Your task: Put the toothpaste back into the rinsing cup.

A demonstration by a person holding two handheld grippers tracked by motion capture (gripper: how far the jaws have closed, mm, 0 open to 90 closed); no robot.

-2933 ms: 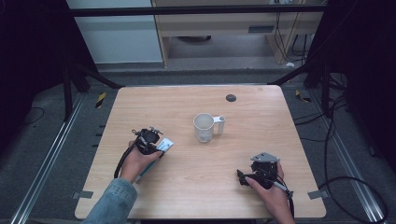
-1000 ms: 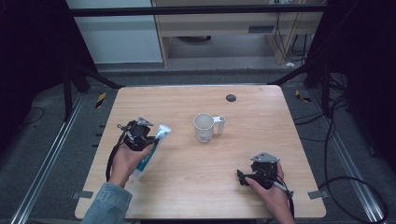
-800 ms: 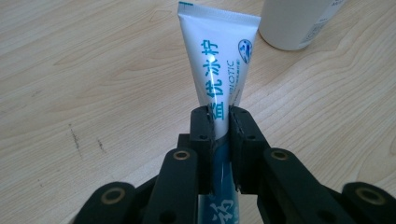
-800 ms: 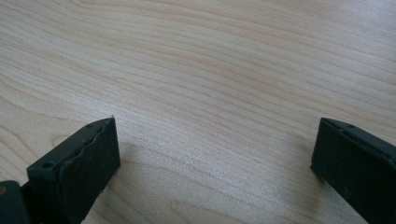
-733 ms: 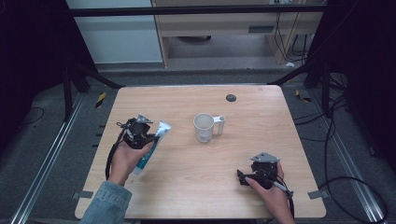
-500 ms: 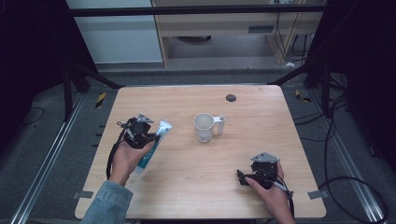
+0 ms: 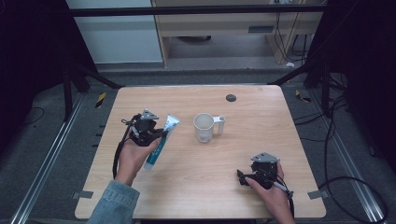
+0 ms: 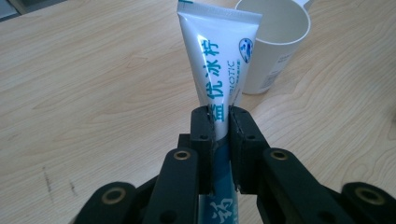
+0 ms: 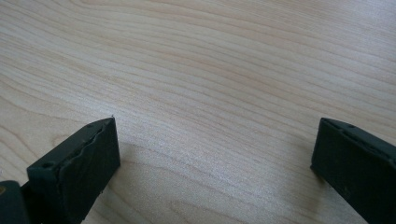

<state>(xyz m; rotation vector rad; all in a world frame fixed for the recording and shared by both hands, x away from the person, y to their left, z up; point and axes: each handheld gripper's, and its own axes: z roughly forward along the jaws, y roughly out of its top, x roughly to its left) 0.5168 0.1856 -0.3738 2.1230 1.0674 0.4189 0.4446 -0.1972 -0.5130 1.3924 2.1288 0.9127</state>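
Note:
A white and teal toothpaste tube (image 7: pixel 160 141) is clamped in my left gripper (image 7: pixel 156 134) at the table's left middle. In the left gripper view the two black jaws press on the tube (image 8: pixel 219 65) partway along its length, its flat crimped end pointing toward a white mug (image 8: pixel 275 44). That mug (image 7: pixel 204 127) stands upright near the table's centre, its handle to the right, apart from the tube. My right gripper (image 7: pixel 240 178) rests near the front right, its jaws spread wide (image 9: pixel 215 154) over bare wood.
A small dark round disc (image 7: pixel 230 98) lies near the table's far edge (image 7: pixel 196 87). Black cables trail on the floor to the right. Metal rails run along both sides of the table.
My left gripper has lifted the toothpaste tube from the table and carried it up and slightly away from me. The right gripper has stayed put.

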